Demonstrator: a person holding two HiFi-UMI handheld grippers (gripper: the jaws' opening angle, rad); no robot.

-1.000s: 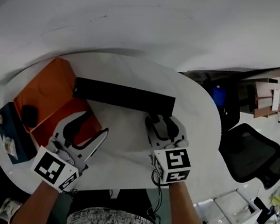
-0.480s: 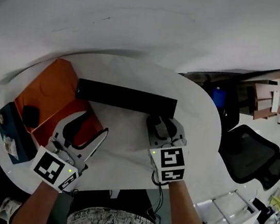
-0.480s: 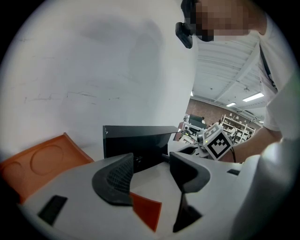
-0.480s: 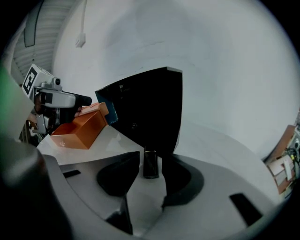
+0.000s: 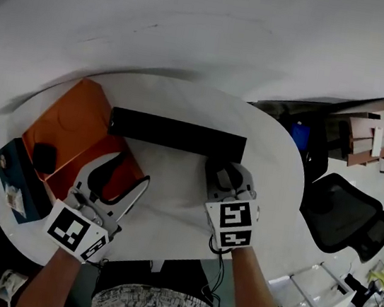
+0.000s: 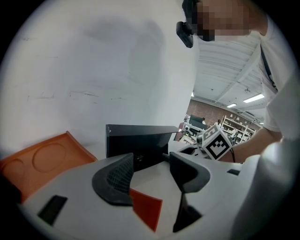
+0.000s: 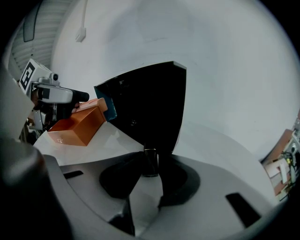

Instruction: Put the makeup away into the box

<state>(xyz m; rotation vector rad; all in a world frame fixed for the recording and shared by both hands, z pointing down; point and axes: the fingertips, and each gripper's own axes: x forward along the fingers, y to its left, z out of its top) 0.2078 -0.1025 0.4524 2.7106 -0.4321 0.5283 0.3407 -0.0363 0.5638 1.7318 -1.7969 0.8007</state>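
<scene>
Slim dark tube point(image 7: 150, 161) before matte-black box point(image 7: 150, 108)

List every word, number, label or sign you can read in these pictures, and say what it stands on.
None can be read.
Marker cubes: black and white square patterns only, no letters.
Dark blue box: pale print, too small to read.
Long black box: no legible print.
</scene>
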